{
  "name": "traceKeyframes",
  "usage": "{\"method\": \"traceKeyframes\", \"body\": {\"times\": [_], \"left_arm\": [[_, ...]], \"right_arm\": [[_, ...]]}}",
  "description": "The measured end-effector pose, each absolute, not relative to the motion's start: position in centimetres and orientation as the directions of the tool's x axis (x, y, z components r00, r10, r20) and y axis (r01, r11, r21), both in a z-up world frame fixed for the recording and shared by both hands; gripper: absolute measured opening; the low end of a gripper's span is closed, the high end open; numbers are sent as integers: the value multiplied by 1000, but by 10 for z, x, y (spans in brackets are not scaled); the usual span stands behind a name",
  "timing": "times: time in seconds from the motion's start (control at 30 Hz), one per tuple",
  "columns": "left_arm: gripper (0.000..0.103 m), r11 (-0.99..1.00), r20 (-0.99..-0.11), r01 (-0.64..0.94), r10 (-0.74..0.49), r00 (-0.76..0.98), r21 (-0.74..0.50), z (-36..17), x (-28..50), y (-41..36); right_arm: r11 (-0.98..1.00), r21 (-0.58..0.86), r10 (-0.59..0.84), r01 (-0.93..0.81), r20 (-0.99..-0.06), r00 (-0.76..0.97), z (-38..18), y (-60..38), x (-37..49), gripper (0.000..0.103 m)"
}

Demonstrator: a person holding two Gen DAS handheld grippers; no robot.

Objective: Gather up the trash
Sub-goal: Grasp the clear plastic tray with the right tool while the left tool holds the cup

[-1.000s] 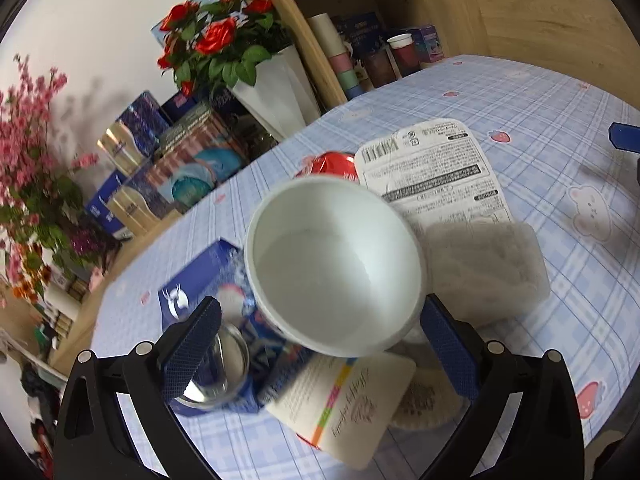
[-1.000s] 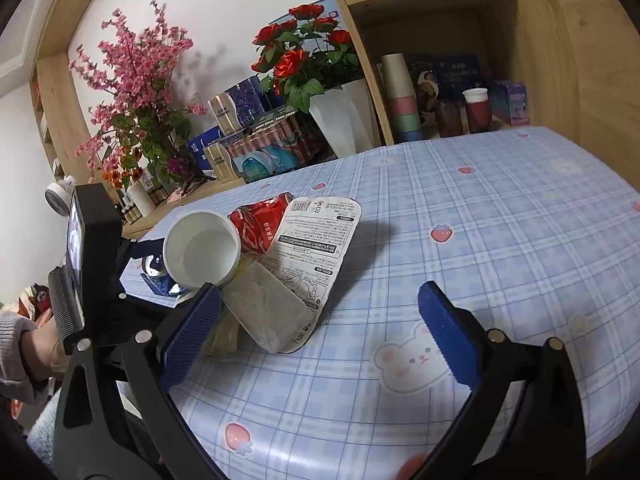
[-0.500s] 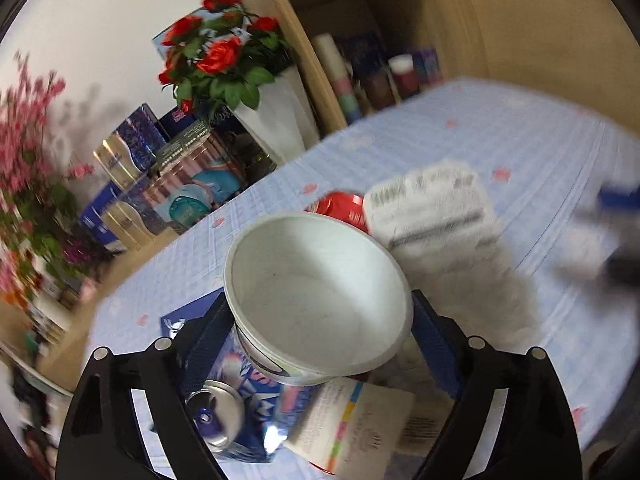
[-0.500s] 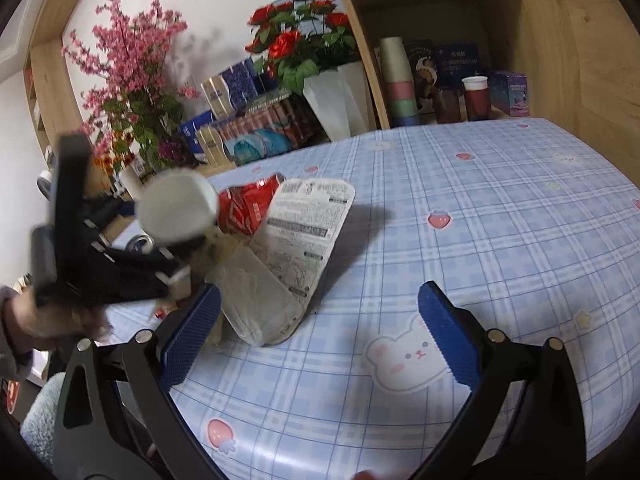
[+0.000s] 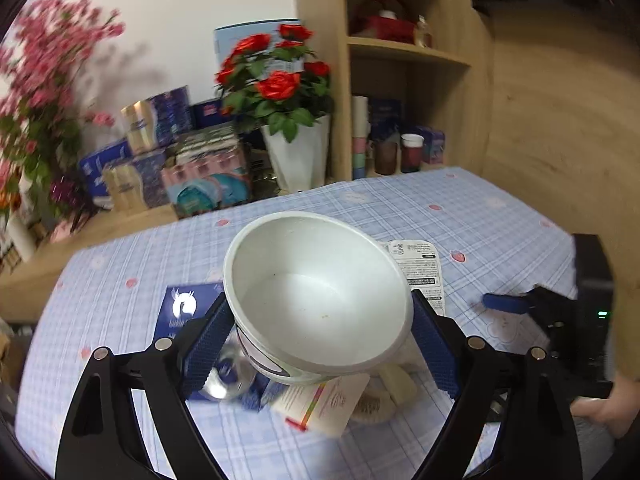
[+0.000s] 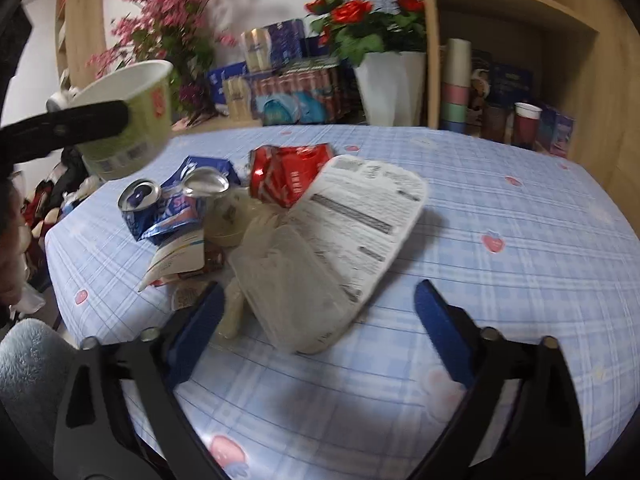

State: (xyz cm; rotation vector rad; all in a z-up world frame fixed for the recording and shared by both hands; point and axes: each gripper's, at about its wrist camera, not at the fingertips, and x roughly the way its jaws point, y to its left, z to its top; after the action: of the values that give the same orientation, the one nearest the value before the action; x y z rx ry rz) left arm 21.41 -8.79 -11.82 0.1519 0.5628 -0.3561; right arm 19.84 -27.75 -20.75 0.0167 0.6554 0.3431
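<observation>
My left gripper [image 5: 320, 332] is shut on a white paper bowl [image 5: 316, 296] and holds it above the table; the bowl also shows in the right wrist view [image 6: 128, 120], raised at the left. Below it lies a trash pile: a crushed blue can [image 6: 160, 204], a crushed red can [image 6: 288, 172], a clear plastic tray with a printed label [image 6: 336, 240] and a paper card [image 6: 176, 256]. My right gripper [image 6: 316, 320] is open and empty, just in front of the plastic tray.
The table has a blue checked cloth [image 6: 500, 248]. A white vase of red roses [image 6: 384, 80], boxes and stacked cups [image 6: 456, 84] stand behind it by a wooden shelf. My right gripper [image 5: 516, 304] shows at the right in the left wrist view.
My left gripper closed on the white bowl and lifted it up off the pile. My right gripper moved closer to the plastic tray.
</observation>
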Motion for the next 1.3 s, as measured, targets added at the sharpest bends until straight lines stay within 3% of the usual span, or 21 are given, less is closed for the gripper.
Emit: {"method": "traceKeyframes", "body": {"times": [0.3, 0.37, 0.63, 1.0, 1.3], "left_arm": [[84, 959, -575, 282, -252, 779, -38, -132, 193, -45], [84, 962, -580, 269, -248, 776, -51, -135, 189, -38], [84, 960, -578, 268, -264, 772, -81, -138, 177, -27], [84, 941, -542, 313, -329, 773, -126, -127, 149, -22], [84, 928, -499, 346, -366, 785, -137, -108, 109, -19]], "right_arm": [[940, 110, 310, -322, -666, 678, -221, -252, 225, 82], [945, 104, 293, -311, -692, 659, -227, -249, 231, 73], [934, 170, 343, -315, -681, 647, -228, -259, 228, 61], [938, 172, 341, -301, -621, 706, -196, -262, 183, 60], [946, 161, 318, -281, -637, 703, -184, -261, 131, 60]]}}
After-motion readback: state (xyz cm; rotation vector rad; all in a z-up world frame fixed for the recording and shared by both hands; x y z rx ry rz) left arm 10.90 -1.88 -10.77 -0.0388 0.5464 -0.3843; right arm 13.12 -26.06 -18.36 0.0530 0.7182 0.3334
